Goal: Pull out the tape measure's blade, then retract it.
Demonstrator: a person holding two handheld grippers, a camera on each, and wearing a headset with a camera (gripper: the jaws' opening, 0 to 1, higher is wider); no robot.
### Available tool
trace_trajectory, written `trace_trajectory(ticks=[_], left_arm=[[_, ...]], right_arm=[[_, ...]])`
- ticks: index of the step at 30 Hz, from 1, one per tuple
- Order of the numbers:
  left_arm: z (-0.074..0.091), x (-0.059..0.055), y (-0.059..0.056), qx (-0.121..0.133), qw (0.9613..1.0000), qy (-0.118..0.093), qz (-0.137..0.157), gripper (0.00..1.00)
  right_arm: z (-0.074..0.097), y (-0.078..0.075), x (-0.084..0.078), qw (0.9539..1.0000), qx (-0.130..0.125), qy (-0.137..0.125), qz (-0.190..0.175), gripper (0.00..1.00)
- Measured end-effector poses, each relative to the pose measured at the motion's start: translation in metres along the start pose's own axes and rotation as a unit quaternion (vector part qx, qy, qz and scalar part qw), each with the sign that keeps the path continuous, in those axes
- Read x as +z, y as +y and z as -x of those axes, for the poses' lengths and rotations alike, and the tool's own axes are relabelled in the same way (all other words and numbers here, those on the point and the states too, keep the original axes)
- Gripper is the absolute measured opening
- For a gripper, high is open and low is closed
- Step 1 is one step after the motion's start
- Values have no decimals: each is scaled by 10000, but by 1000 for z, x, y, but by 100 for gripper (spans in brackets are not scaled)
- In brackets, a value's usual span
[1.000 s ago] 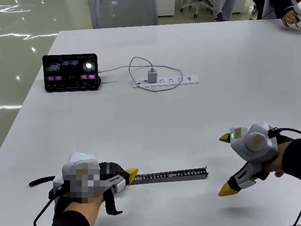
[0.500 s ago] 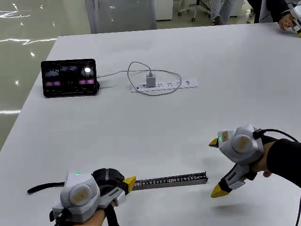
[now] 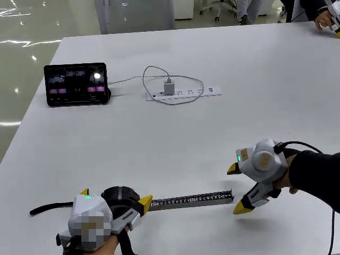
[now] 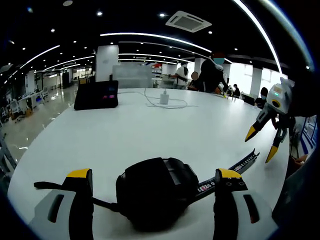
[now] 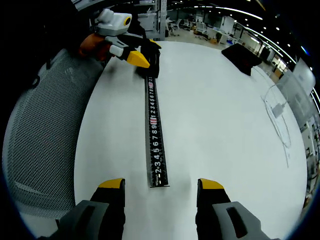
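Observation:
The tape measure's black case (image 3: 120,195) lies on the white table (image 3: 212,133) near its front left. Its blade (image 3: 191,200) stretches rightward, flat on the table. My left gripper (image 3: 115,197) stands open astride the case (image 4: 156,192), with a small gap showing on each side in the left gripper view. My right gripper (image 3: 237,188) is open at the blade's free end (image 5: 157,184), which lies between its yellow fingertips without touching them. The right gripper view also shows the blade (image 5: 152,130) running up to the case (image 5: 152,64) and the left gripper (image 5: 147,51).
A dark tablet (image 3: 77,84) stands at the back left. A white power strip (image 3: 183,92) with a charger and a looped cable lies behind the work. A black strap (image 3: 48,208) trails left from the case. A person's hand (image 3: 324,18) rests at the far right corner.
My right gripper has moved left and down to the blade's free end, which now lies between its fingertips. The left gripper and the case have stayed put.

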State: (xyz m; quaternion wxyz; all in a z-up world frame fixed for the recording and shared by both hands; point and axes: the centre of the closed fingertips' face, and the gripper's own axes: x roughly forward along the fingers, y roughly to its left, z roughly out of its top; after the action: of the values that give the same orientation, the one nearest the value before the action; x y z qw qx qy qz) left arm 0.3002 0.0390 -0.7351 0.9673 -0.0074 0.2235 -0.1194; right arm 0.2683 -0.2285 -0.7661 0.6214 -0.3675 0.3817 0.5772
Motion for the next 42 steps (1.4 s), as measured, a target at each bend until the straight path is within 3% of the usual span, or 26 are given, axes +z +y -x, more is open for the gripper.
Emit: trace_trajectory(ticks=[8,14,32,39,41,42], left_arm=[[-1,1,-2,-51,10000,-14,-14,99],[-1,1,-2,-65,10000,-18,-2,99],[-3,0,-1,4,10000,-4,27,99],[-4,0,-1,24,10000,-1,35,94],[-4,-2,-2,12,10000,31,31,91],[-4,-3,-2,4,10000,76,19,88]], right_arm=[[-6,0,-3,9989,163,245,366,32],[-8,1,-5,9985,224,313,377,25],[-12,0,-10,9986,193,384,310,12],[-14,2,-9,9967,207,652,429,11],[-14,2,-9,9967,207,709,328,10],[-13,2,-10,9972,198,719,96,10]])
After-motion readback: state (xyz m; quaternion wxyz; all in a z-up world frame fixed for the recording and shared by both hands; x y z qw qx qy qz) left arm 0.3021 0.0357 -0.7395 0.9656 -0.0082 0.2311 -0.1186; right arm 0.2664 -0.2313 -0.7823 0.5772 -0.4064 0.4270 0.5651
